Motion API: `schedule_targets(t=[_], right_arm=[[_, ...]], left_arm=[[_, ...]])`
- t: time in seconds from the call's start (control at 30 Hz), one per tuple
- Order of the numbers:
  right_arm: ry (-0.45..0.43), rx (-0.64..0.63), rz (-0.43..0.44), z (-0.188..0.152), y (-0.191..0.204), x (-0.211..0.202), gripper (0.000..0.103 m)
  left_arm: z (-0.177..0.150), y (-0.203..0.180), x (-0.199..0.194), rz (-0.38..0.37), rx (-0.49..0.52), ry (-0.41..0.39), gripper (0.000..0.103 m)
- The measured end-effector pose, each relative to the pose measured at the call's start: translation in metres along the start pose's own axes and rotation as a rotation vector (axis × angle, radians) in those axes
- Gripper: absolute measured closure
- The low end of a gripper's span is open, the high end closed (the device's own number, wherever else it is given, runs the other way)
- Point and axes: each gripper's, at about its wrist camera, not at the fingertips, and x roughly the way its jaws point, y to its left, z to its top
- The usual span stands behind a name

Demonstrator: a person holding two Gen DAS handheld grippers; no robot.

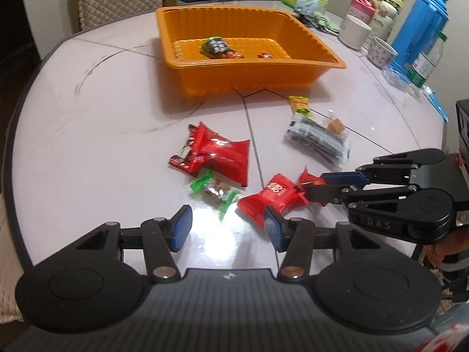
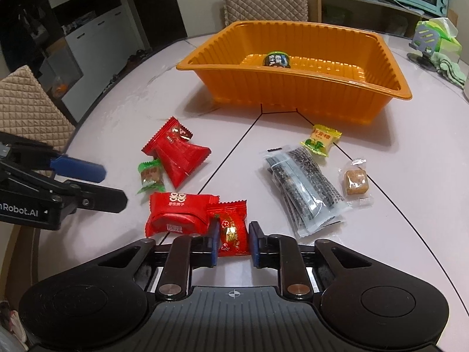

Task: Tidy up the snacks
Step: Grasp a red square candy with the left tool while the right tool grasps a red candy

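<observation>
Right gripper (image 2: 233,239) jaws pinching small red candy packet (image 2: 233,230) by its near end; my left gripper (image 1: 227,228) jaws spread, nothing between them, over green-wrapped candy (image 1: 215,192). Risk as I judge it — grip sits on thin wrapper edge, packet could slip on lift. It overlaps larger red packet (image 2: 177,215), which may drag along. Orange tray (image 2: 293,99) well apart, toward table's far edge, few snacks inside.

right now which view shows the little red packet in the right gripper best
The right wrist view: the small red packet lies face-up between the right gripper pads. The left wrist view shows only its corner behind the fingers.
</observation>
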Motion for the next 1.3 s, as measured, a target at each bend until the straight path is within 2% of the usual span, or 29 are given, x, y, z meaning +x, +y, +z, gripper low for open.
schedule_targets(t=[0.1,0.33,0.6,0.83,0.97,1.3], right_arm=[[0.008,-0.003,-0.009,-0.001,0.001,-0.002,0.083],[-0.005,0.077,-0.028,-0.003,-0.012,-0.02,0.084],[-0.016,0.167,-0.06,-0.016,-0.029,-0.04,0.084],[-0.017,0.226,-0.082,-0.026,-0.039,-0.05,0.083],[-0.019,0.241,-0.087,-0.028,-0.042,-0.052,0.083],[-0.017,0.243,-0.091,-0.031,-0.042,-0.055,0.083]], left_arm=[[0.002,-0.006,0.004,-0.015,0.043,0.002,0.053],[0.008,-0.025,0.018,-0.053,0.178,0.004,0.053],[0.017,-0.044,0.039,-0.096,0.262,0.024,0.054],[0.017,-0.052,0.047,-0.111,0.288,0.055,0.059],[0.014,-0.054,0.05,-0.11,0.276,0.078,0.069],[0.014,-0.054,0.055,-0.078,0.224,0.096,0.071]])
